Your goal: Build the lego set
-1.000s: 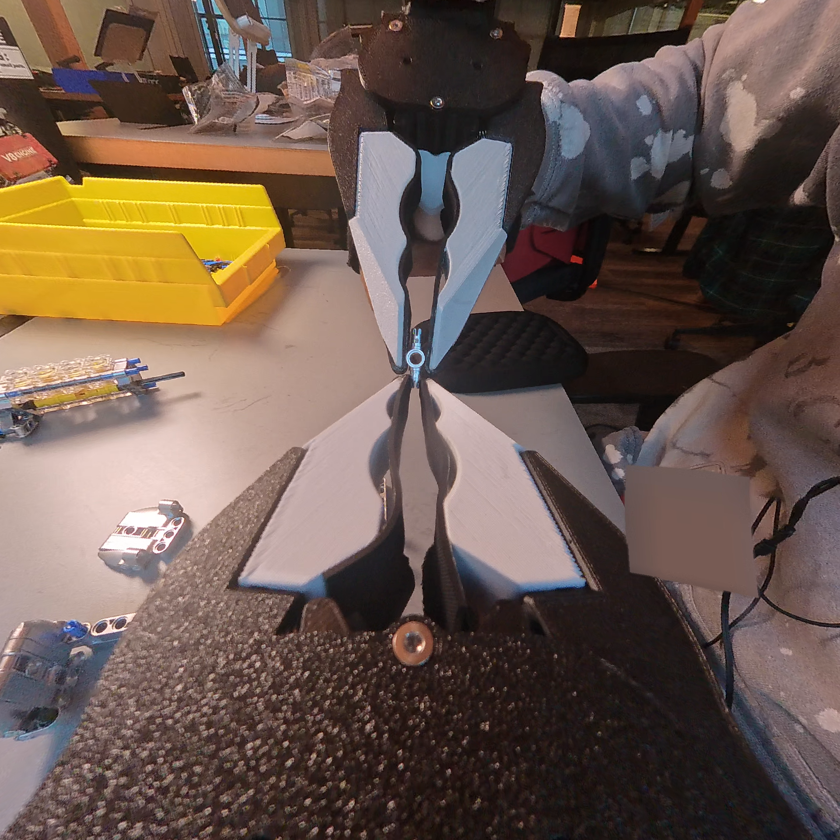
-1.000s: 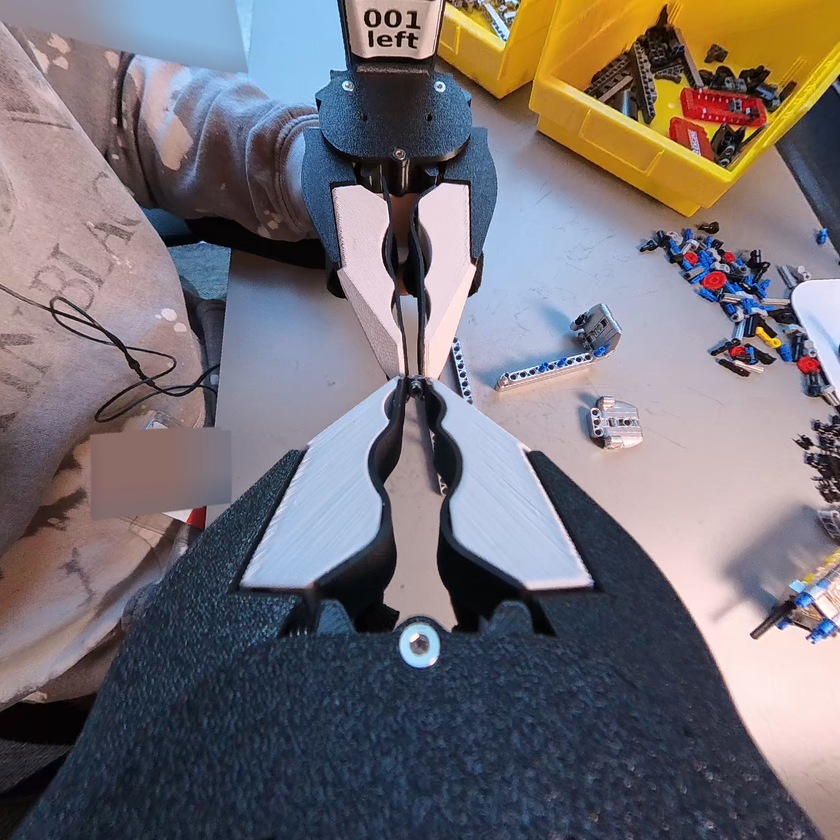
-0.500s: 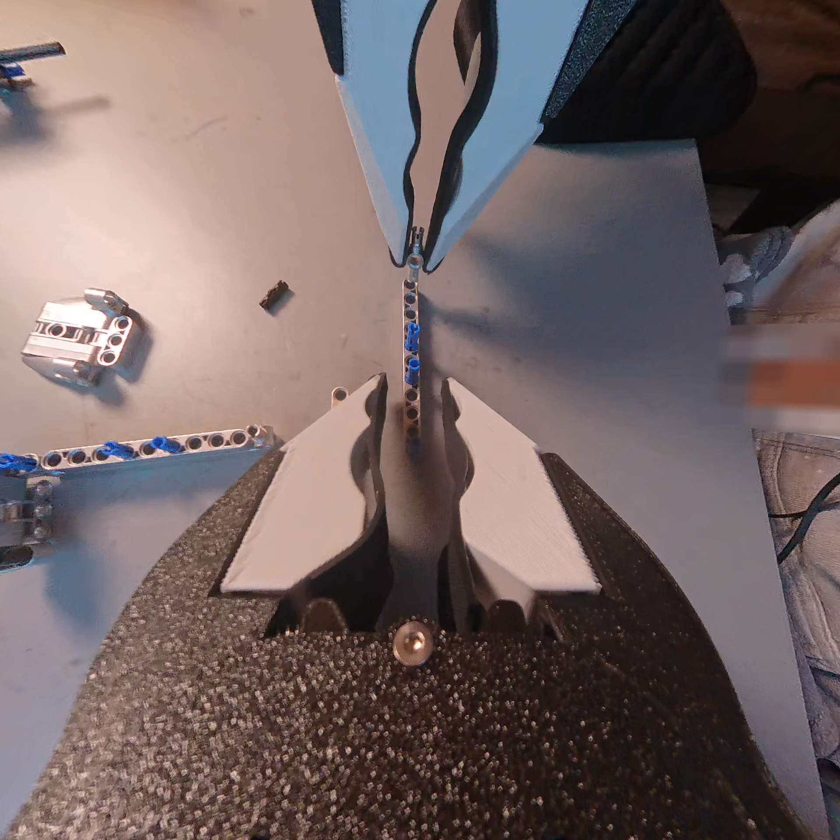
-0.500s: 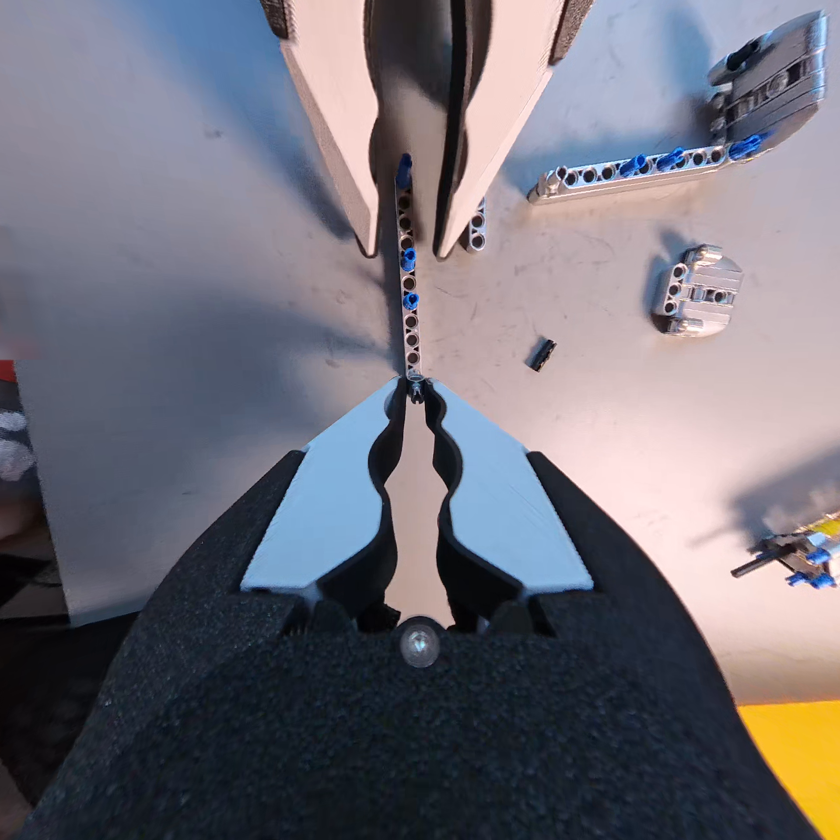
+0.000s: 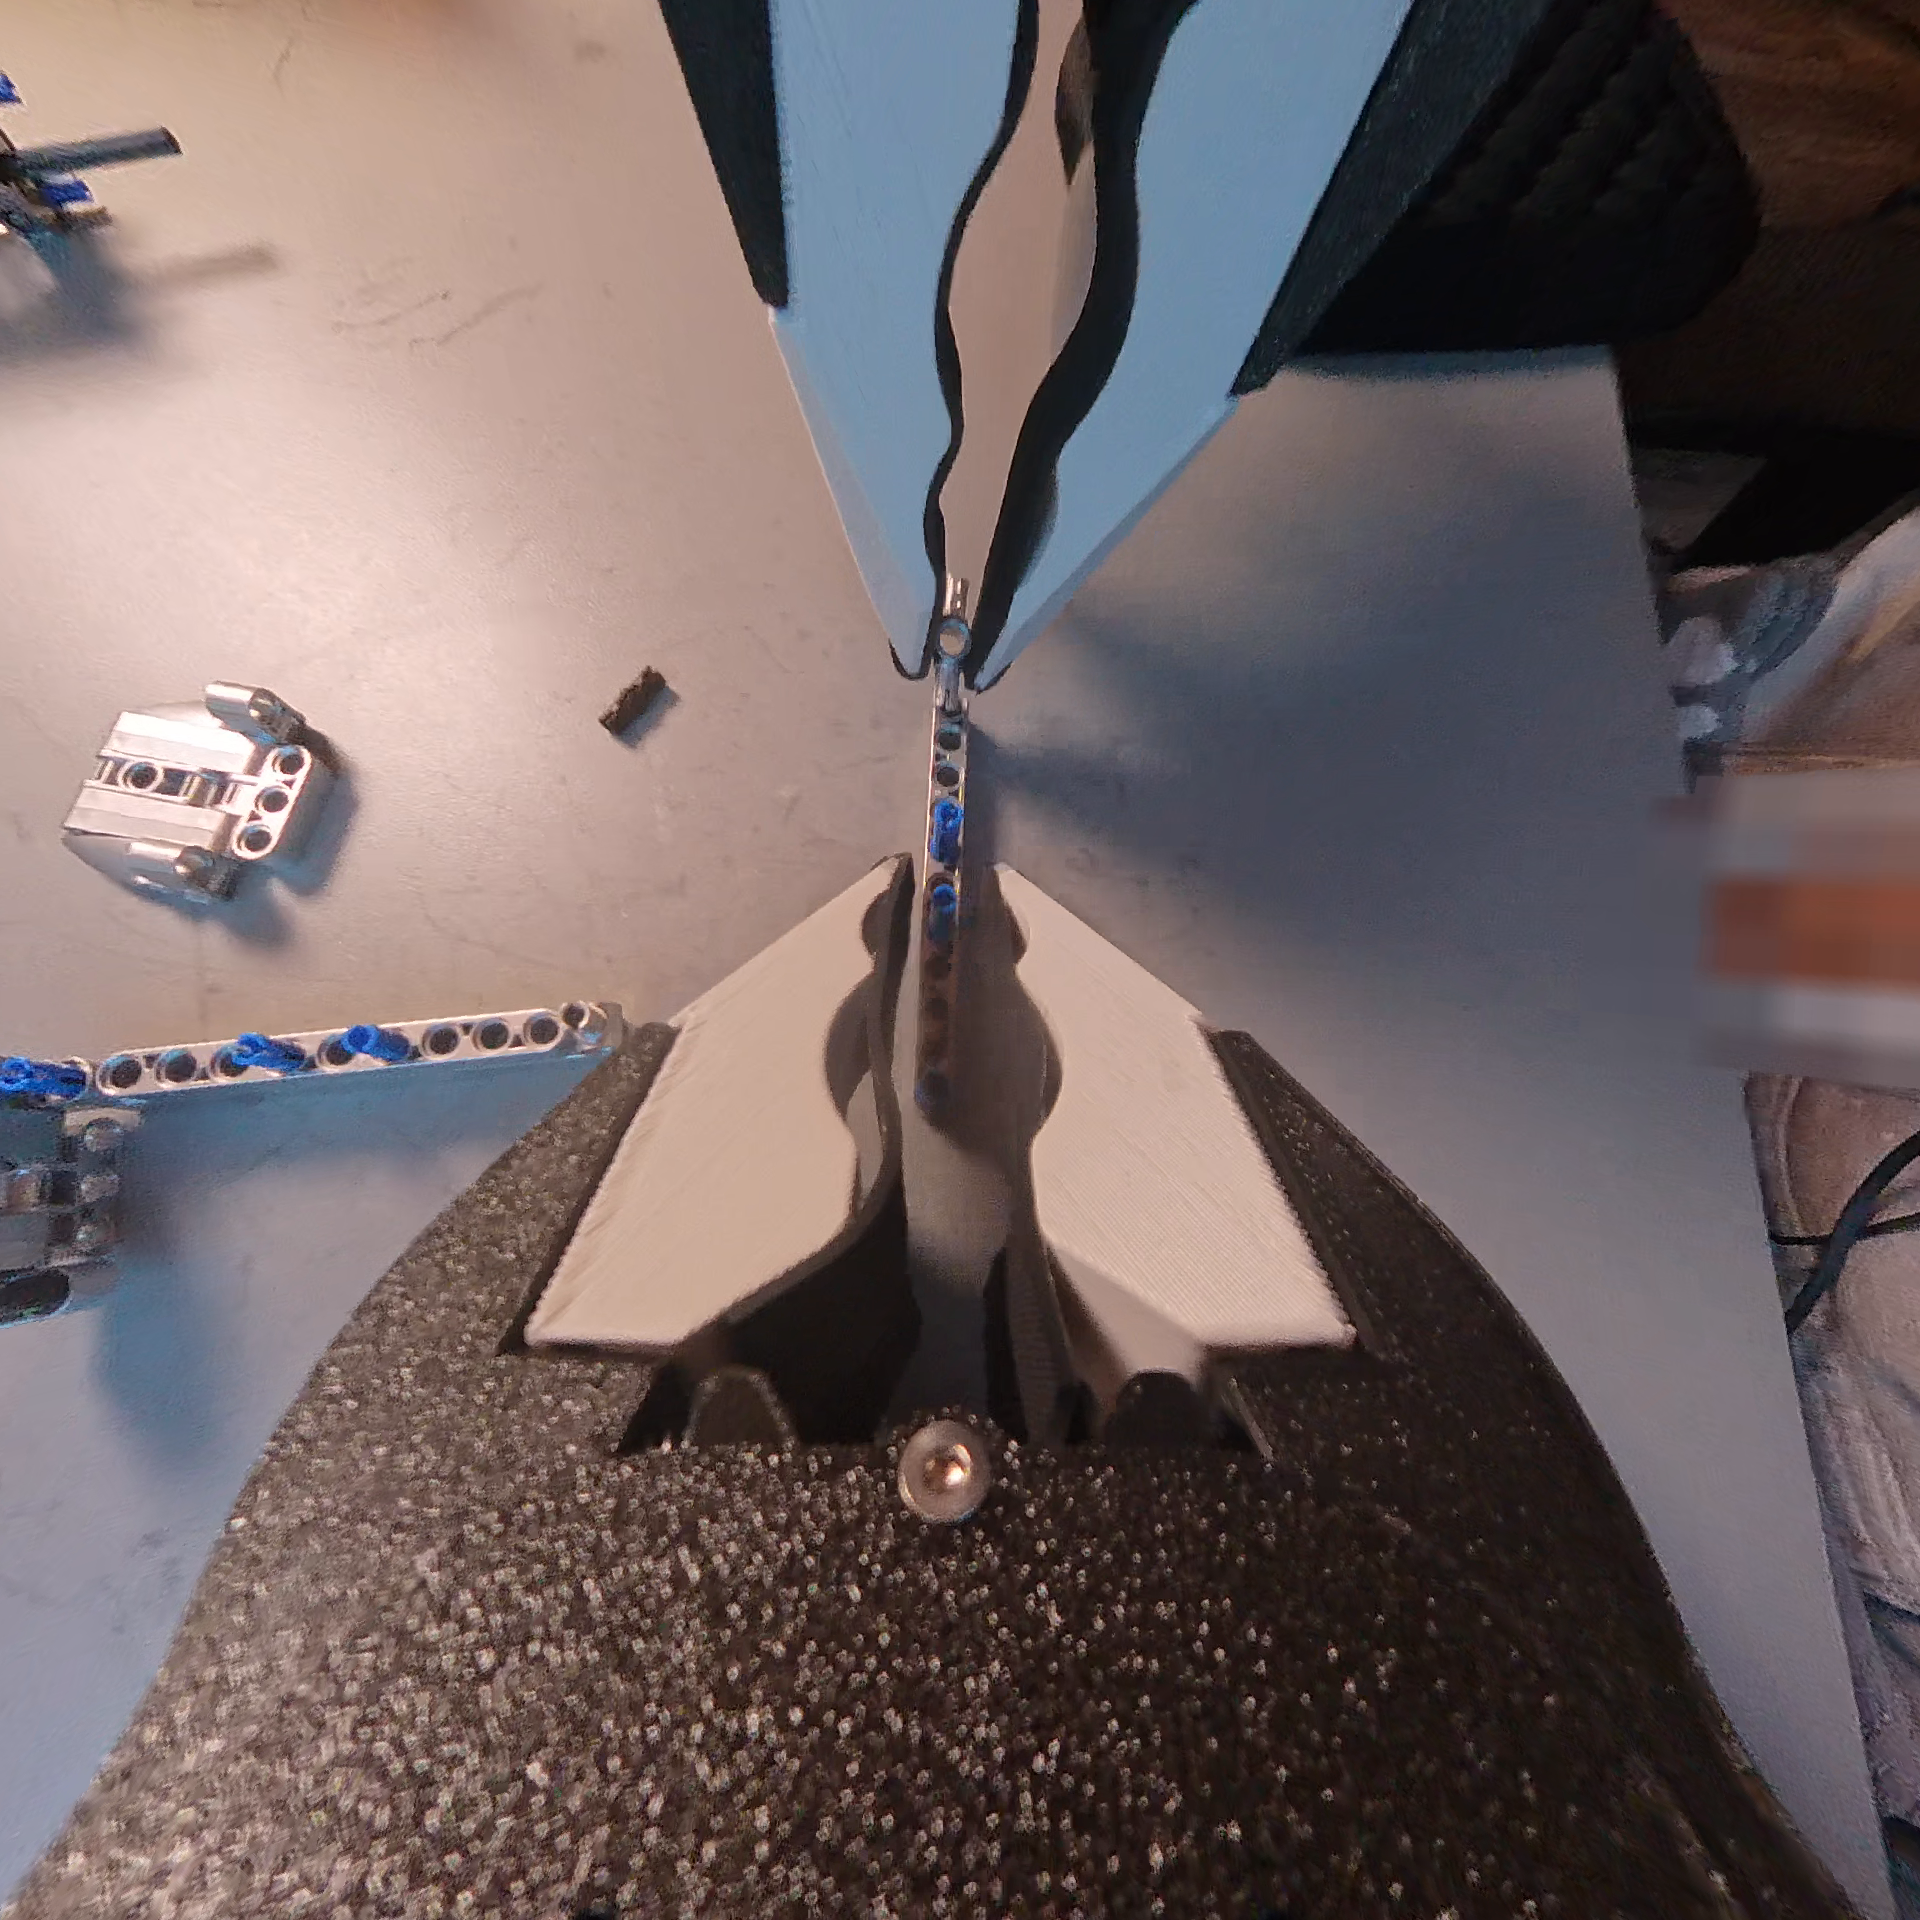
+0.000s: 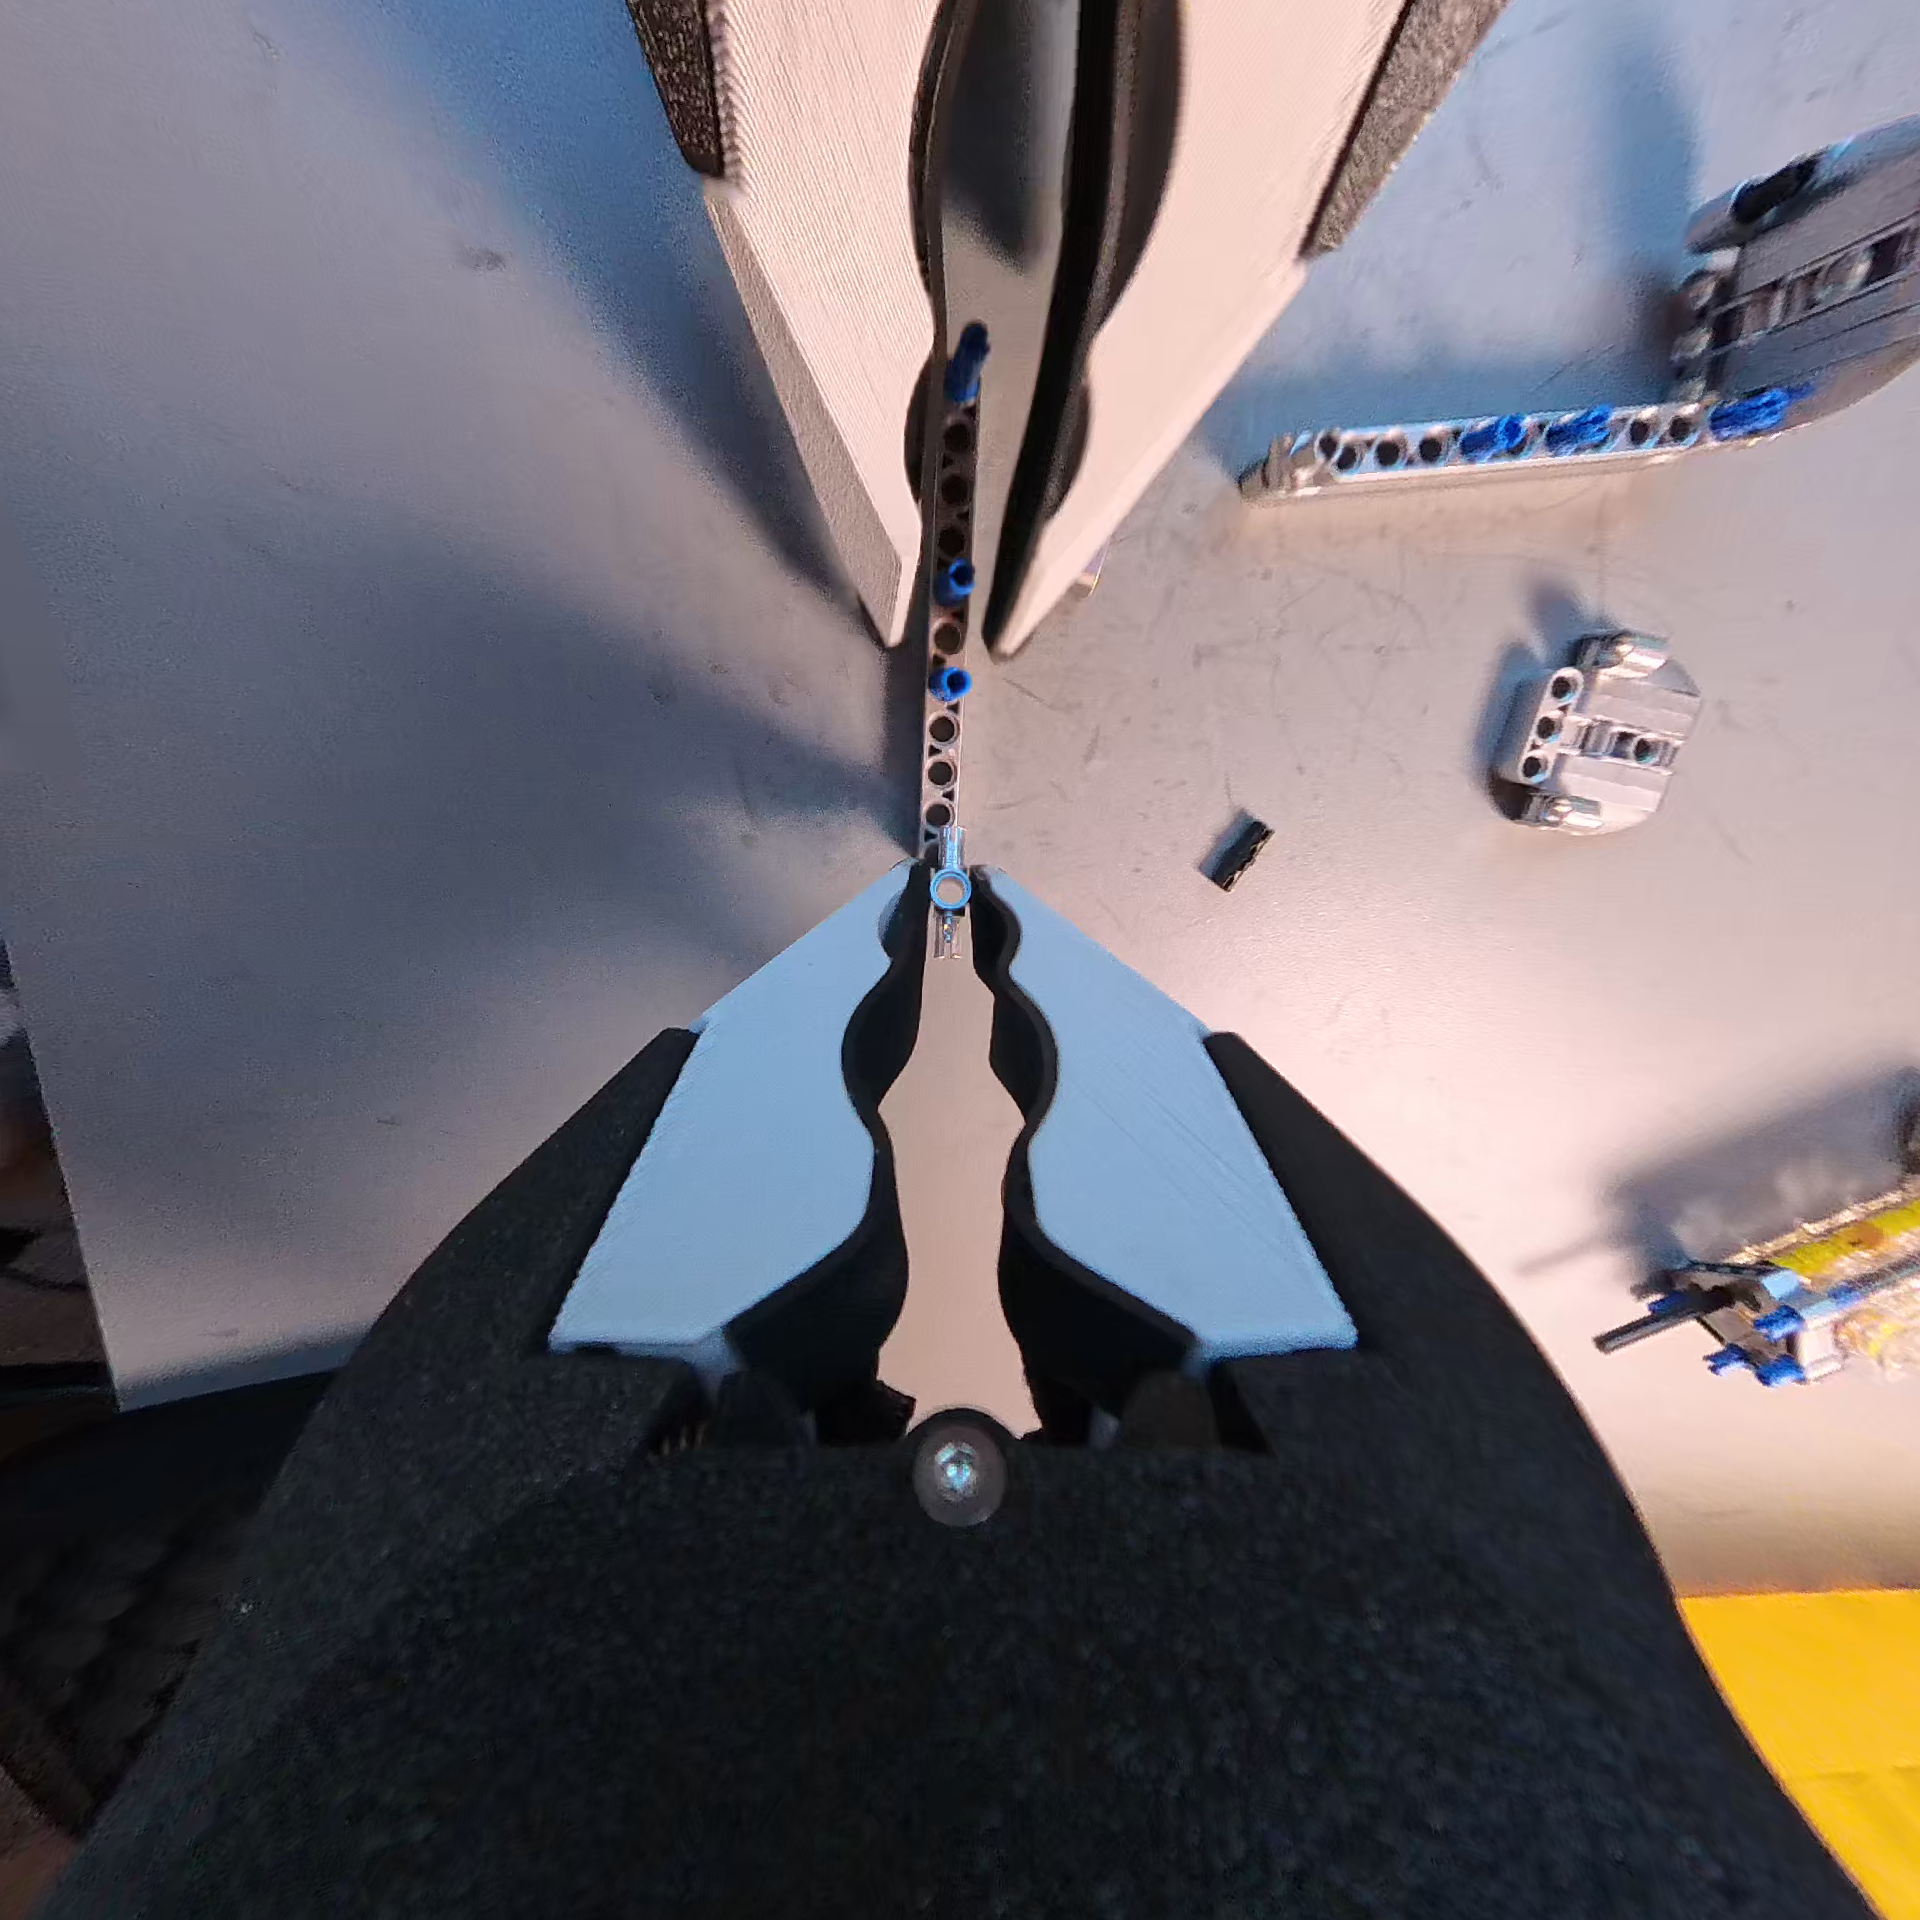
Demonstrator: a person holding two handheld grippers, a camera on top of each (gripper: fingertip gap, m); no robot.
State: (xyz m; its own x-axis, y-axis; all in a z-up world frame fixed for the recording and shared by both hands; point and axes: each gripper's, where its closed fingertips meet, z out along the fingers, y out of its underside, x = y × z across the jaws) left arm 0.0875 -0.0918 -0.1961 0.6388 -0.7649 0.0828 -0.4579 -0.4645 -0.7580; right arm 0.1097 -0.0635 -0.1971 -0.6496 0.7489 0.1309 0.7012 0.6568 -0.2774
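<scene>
The left tool (image 5: 948, 873) is clamped on a holed grey beam (image 5: 943, 831) held above the worktop (image 5: 416, 416). The right tool (image 6: 948, 883) pinches a small ring-headed pin (image 6: 950, 888) at the beam's end. Any misalignment could jam the pin or make it slip.

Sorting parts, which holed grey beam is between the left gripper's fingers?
The beam running from the left gripper to the right gripper; the other beam lies aside.
</scene>
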